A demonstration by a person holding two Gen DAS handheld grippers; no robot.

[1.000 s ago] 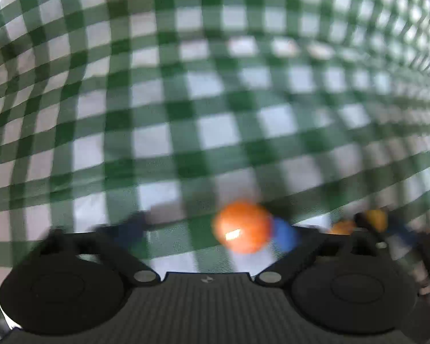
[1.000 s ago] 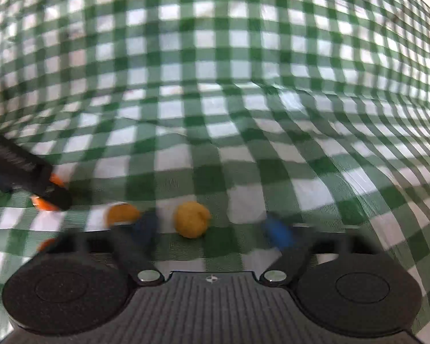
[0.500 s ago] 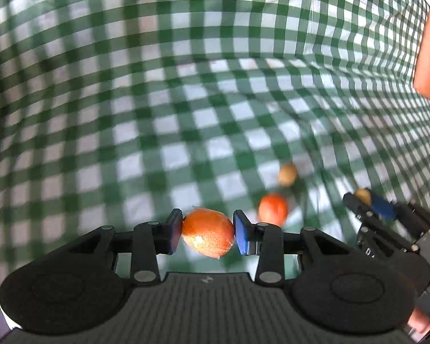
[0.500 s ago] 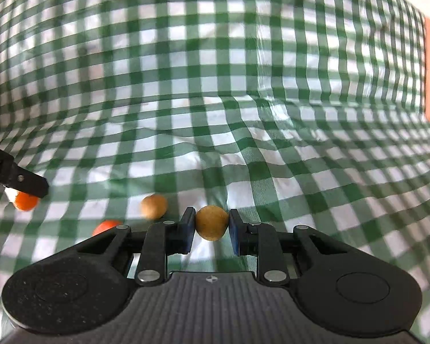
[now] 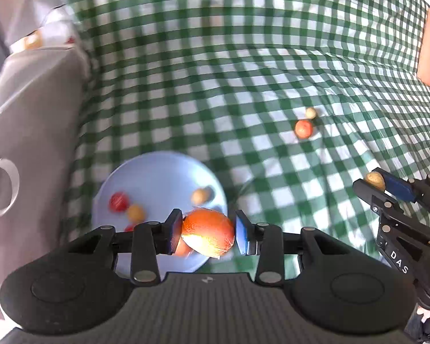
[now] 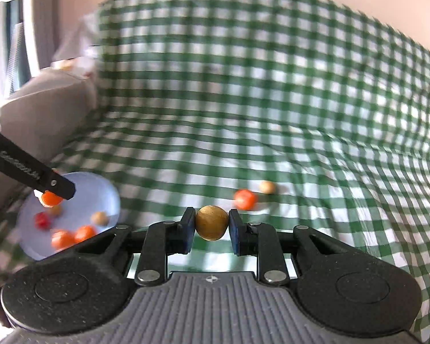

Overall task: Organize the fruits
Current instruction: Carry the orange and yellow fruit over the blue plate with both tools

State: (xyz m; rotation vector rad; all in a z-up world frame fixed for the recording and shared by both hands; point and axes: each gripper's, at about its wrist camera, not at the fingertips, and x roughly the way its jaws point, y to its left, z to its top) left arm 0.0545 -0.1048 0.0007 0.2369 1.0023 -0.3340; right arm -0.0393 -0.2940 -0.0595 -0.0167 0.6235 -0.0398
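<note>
Green-and-white checked cloth (image 5: 243,66) covers the whole surface, grey cushion-like thing (image 5: 34,114) along its left edge. Round pale blue plate (image 5: 157,172) sits near that left edge with several small red, orange and tan fruits on it, blurred. My left gripper (image 5: 208,233) is clamped on a big orange round fruit (image 5: 212,229), both blue pads pressing its sides, held above the plate's near rim. My right gripper (image 6: 211,226) is closed tight on a small golden-brown round fruit (image 6: 212,222), off the cloth, right of the plate. Loose on the cloth mid-way toward the right edge: a small red-orange fruit (image 5: 303,128), with a tiny tan fruit (image 5: 310,112) just beside it.
</note>
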